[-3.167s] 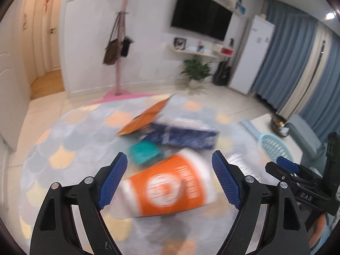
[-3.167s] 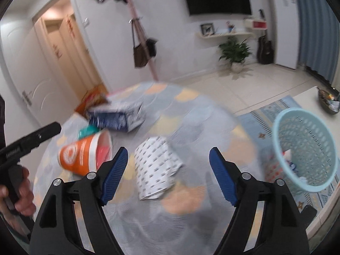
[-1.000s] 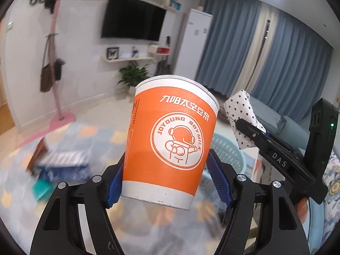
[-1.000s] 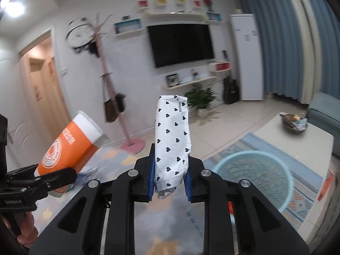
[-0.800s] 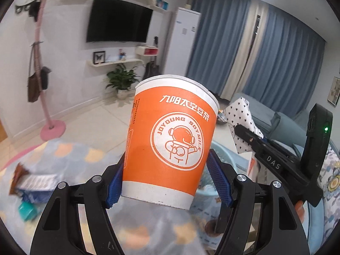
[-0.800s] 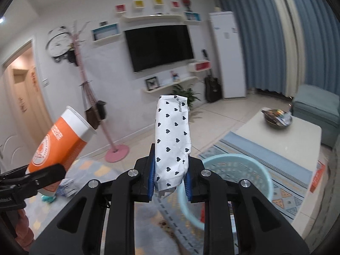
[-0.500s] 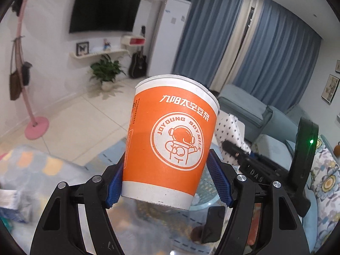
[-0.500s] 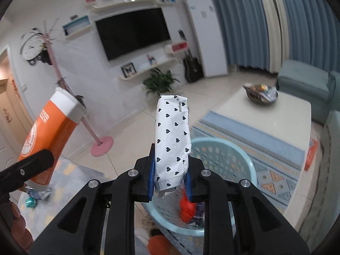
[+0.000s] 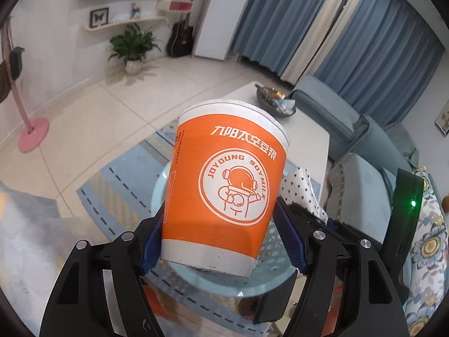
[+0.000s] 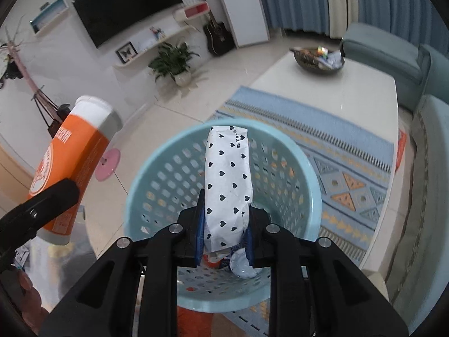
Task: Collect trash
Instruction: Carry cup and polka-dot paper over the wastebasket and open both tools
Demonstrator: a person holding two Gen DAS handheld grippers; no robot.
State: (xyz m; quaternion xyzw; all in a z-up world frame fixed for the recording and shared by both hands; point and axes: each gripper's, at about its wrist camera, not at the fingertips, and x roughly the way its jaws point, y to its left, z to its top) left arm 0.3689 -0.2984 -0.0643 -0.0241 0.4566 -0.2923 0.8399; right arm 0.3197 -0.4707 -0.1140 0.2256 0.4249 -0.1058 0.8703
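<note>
Over at the far left, the pink round base of the coat stand (image 9: 33, 134) sits on your pale tiled floor (image 9: 92, 106), and a potted plant (image 9: 133, 47) stands against the white wall under a curved shelf (image 9: 123, 24). Beside the plant you have a black guitar (image 9: 181, 39) leaning next to a tall white cabinet (image 9: 221, 14), with blue curtains (image 9: 283, 19) running on to the right.

Your left tool (image 9: 221, 243) is clenched on the orange paper cup (image 9: 224, 185), its blue pads pressing the lower part of the cup's wall; the cup stands nearly upright, rim away from you. Directly below and behind it lies the light blue basket (image 10: 157, 163), set on the floor at the near edge of a blue patterned rug (image 10: 350, 174).

Your right tool (image 10: 224, 233) is closed tight on the white heart-print packet (image 10: 227, 185), which sticks up over the basket's open mouth. Some rubbish already lies at the bottom of the basket, too blurred to name.

Farther right, the white table (image 10: 350, 95) carries a dark bowl (image 10: 318, 56) near its far edge, and a blue-grey sofa (image 10: 393, 47) lines the right side of the room.
</note>
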